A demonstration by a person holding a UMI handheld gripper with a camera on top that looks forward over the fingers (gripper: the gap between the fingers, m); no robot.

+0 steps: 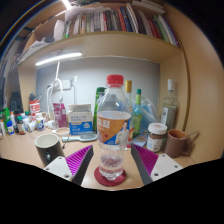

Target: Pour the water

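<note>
I see the water bottle (113, 128) standing upright on a red coaster (111, 177) on the table (20, 150), dead ahead at twelve o'clock, between the fingers of my tool (112, 163). The tool is released: there is a gap at either side of the bottle. A dark mug (48, 149) sits at ten o'clock, a small jar (156, 136) at two o'clock. A bookshelf (105, 40) runs overhead.

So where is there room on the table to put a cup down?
Bare tabletop shows beside the dark mug, outside the gripper. It is crowded along the back wall with bottles and boxes. The water bottle on its red coaster stands between the open jaws. A brown cup and jar fill the other side.
</note>
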